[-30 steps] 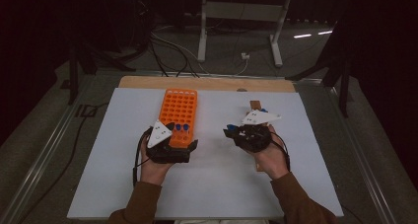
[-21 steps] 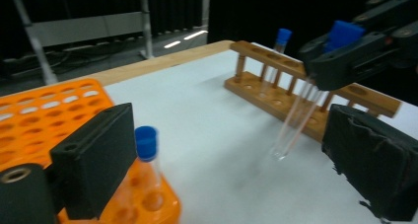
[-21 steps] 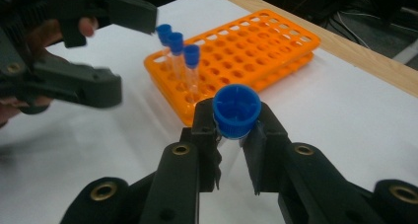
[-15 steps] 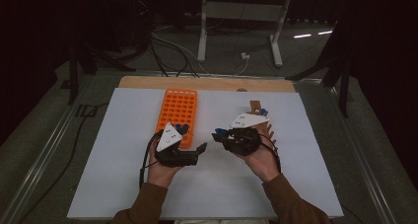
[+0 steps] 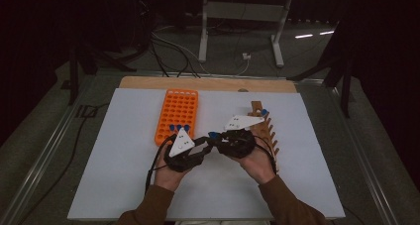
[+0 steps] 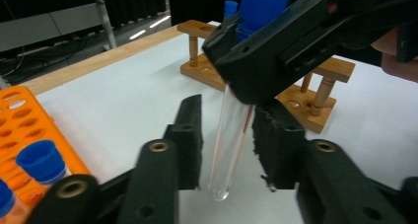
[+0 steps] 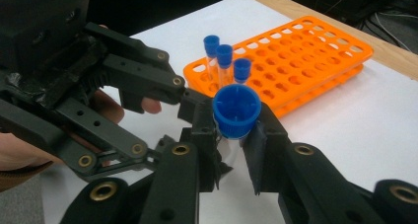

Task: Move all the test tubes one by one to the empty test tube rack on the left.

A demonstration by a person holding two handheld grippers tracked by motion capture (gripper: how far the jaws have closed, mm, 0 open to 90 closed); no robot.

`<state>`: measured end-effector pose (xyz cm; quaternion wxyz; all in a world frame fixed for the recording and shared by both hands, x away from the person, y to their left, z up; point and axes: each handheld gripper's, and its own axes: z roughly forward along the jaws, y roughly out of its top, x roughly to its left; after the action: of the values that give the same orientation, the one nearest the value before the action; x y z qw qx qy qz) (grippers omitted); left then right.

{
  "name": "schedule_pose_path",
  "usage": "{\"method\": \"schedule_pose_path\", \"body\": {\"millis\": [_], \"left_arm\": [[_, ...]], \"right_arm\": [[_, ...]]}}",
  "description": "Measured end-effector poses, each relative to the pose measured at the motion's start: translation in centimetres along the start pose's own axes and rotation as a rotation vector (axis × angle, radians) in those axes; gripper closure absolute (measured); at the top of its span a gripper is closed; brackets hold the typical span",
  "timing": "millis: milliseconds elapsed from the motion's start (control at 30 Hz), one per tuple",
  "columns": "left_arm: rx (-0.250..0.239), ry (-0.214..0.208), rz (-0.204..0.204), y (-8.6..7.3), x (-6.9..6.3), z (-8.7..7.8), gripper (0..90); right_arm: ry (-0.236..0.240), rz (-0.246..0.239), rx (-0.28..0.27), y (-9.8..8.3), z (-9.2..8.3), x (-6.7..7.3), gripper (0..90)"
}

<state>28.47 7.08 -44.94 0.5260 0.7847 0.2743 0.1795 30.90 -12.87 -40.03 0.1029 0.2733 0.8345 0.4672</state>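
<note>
My right gripper is shut on a clear test tube just under its blue cap and holds it above the white mat. From the left, my left gripper has its jaws on either side of the tube's lower body. Those jaws have just been closing: one pad meets the glass, while the other stands a sliver off it. In the high view the two grippers meet tip to tip at the tube. An orange tube rack lies to the left, with three blue-capped tubes in its near end.
A wooden peg rack lies just right of the right hand. A wooden board edge runs along the back of the mat. Beyond it are a metal stand and cables on the floor.
Both hands have drawn together over the middle of the mat. The left gripper left the orange rack's near end, swung right, and narrowed its jaws around the tube held by the right gripper.
</note>
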Motion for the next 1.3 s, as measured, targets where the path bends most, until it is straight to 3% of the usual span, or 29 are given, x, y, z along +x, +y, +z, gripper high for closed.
{"method": "schedule_pose_path", "body": {"millis": [67, 200, 400, 667, 933, 1033, 1300], "left_arm": [[0.004, -0.015, 0.008, -0.1, 0.0, 0.0, 75.3], [0.009, -0.026, 0.014, -0.1, -0.1, 0.1, 78.3], [0.014, -0.015, -0.013, -0.4, 0.5, 0.0, 78.4], [-0.009, -0.001, -0.058, -0.6, 1.6, -0.7, 78.4], [-0.019, 0.006, -0.077, -0.6, 2.2, -1.3, 78.3], [-0.02, 0.009, -0.082, -0.5, 2.3, -1.4, 78.3], [-0.043, 0.028, -0.1, -0.2, 3.2, -2.5, 78.3]], "right_arm": [[0.0, 0.003, 0.002, 0.0, 0.0, 0.1, 76.7], [0.01, 0.01, 0.004, 0.0, 0.1, 0.0, 74.0], [0.019, 0.052, -0.03, 0.1, -0.4, -0.6, 45.7], [-0.072, 0.048, -0.052, -0.2, -1.0, -1.2, 15.6], [-0.092, 0.031, -0.089, -0.9, -1.7, -1.7, 8.6], [-0.115, 0.036, -0.086, -1.3, -1.9, -2.0, 3.5], [-0.156, 0.04, -0.083, -2.0, -2.7, -2.8, 0.1]]}}
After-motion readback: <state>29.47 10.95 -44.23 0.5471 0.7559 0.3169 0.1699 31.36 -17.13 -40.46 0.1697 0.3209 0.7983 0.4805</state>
